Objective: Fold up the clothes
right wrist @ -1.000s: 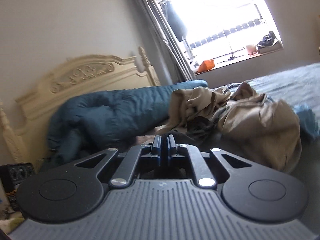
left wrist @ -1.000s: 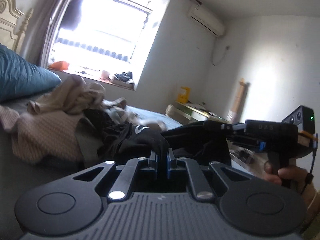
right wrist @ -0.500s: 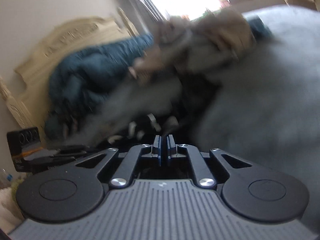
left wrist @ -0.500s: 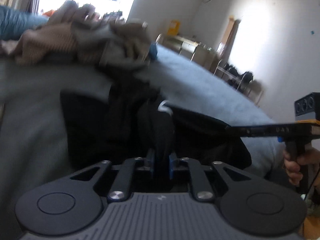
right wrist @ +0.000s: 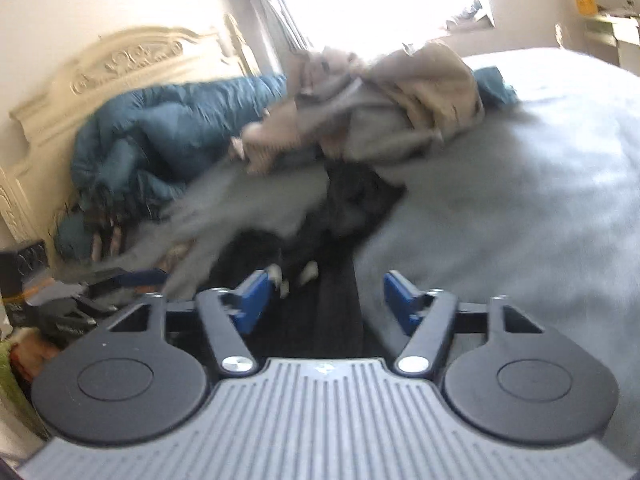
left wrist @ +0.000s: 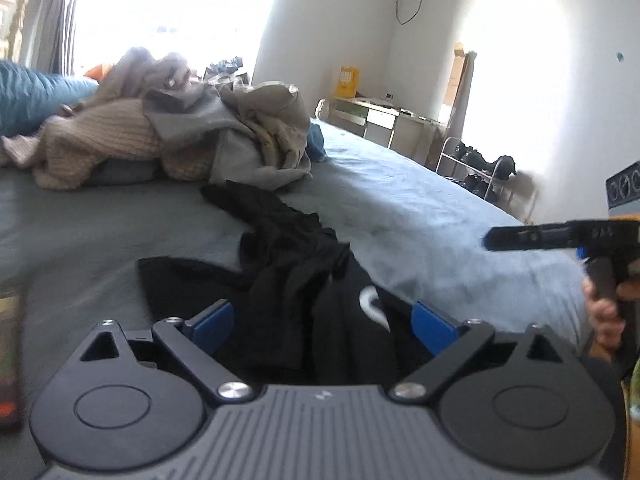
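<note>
A black garment [left wrist: 288, 280] with a white logo [left wrist: 372, 300] lies crumpled on the grey bed sheet [left wrist: 420, 208]. My left gripper [left wrist: 322, 322] sits low over its near end. The jaws are opening wide, with cloth lying between the blue pads [left wrist: 212, 320] but not pressed by them. In the right wrist view the same garment [right wrist: 352, 200] stretches away, blurred. My right gripper [right wrist: 328, 296] is also opening, with dark cloth between its pads and no grip on it. From the left wrist view, the right gripper [left wrist: 490, 239] hangs above the sheet, held by a hand [left wrist: 604, 312].
A pile of beige and grey clothes [left wrist: 180, 136] lies further up the bed, next to a blue duvet [right wrist: 160, 128] and a cream headboard [right wrist: 120, 60]. A desk [left wrist: 380, 120] and a shoe rack [left wrist: 476, 164] stand beyond the bed's far side.
Both grippers were shut on the black garment and held it up. They came down towards the bed and their jaws have opened, leaving the garment lying on the sheet.
</note>
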Motion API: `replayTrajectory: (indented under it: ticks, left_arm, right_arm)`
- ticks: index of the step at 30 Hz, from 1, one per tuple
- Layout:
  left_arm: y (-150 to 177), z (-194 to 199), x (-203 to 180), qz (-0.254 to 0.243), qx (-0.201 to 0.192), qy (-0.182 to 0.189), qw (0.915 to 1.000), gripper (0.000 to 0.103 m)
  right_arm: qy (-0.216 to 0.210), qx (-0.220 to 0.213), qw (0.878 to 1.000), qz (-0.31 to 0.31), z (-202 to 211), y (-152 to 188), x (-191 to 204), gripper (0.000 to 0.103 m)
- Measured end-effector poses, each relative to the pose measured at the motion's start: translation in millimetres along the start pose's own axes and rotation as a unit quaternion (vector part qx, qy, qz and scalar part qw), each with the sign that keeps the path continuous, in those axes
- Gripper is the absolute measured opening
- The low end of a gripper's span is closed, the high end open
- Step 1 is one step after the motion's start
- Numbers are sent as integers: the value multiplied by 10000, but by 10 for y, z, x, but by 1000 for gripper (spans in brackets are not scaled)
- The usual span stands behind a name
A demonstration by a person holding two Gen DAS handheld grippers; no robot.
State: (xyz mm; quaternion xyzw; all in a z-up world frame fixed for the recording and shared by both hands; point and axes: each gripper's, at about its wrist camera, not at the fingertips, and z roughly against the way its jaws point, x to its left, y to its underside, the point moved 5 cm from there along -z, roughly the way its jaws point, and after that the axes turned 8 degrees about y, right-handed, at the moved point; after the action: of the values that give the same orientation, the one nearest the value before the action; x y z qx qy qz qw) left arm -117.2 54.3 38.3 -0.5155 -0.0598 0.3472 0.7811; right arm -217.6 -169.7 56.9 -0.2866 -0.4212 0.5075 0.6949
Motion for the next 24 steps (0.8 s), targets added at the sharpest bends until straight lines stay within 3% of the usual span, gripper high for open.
replayTrajectory:
  ticks: [2, 6, 10, 14, 17, 19, 24]
  left_arm:
    - [-92, -301, 73, 84, 121, -36, 9999, 94]
    - [-165, -833, 235, 256, 578, -24, 9980, 76]
    - [-193, -1075, 280, 220, 821, -10, 9964, 69]
    - [-257, -1172, 323, 266, 863, -76, 9959, 49]
    - [-296, -1169, 415, 720, 837, 22, 9939, 29]
    - [-315, -1144, 479, 1013, 786, 73, 9917, 18]
    - [-361, -877, 578, 1593, 474, 253, 9858, 14]
  right_arm:
    - [-66, 53, 10000, -2, -298, -89, -26, 70]
    - [-349, 602, 9963, -496, -1043, -184, -172, 70]
    - [-343, 1149, 9832, -1374, -1724, -254, -474, 70]
    - [-543, 1223, 9734, -1859, -2046, -327, -612, 67]
    - [-636, 1133, 9737, -1870, -2088, -385, -607, 43]
    - [-677, 1099, 9737, -1877, -2094, -399, -601, 21]
    - [-687, 921, 9766, -1819, -1988, -461, -614, 12]
